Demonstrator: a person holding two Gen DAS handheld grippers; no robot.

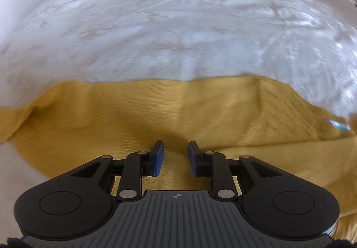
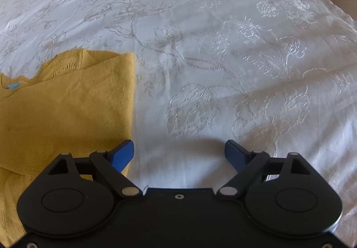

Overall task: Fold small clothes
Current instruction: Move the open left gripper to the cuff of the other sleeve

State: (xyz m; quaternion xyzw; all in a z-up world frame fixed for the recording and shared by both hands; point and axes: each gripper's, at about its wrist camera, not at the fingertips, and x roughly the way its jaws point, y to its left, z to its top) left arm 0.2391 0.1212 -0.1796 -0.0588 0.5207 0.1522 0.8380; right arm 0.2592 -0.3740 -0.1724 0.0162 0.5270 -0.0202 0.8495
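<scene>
**Yellow top lies folded on the bed, both grippers free of it**

Left wrist view: the left gripper (image 1: 174, 157) hangs low in the frame over the yellow knit top (image 1: 138, 118), its blue pads a little apart with nothing between them, probably having let the cloth go. The top spreads across the lower half on the white bedspread (image 1: 156, 25).

Right wrist view: the right gripper (image 2: 179, 155) stands wide open over bare bedspread (image 2: 223, 58). The top (image 2: 67, 109) fills the left side, its straight folded edge just beside the left pad, likely ready for the next fold.
</scene>
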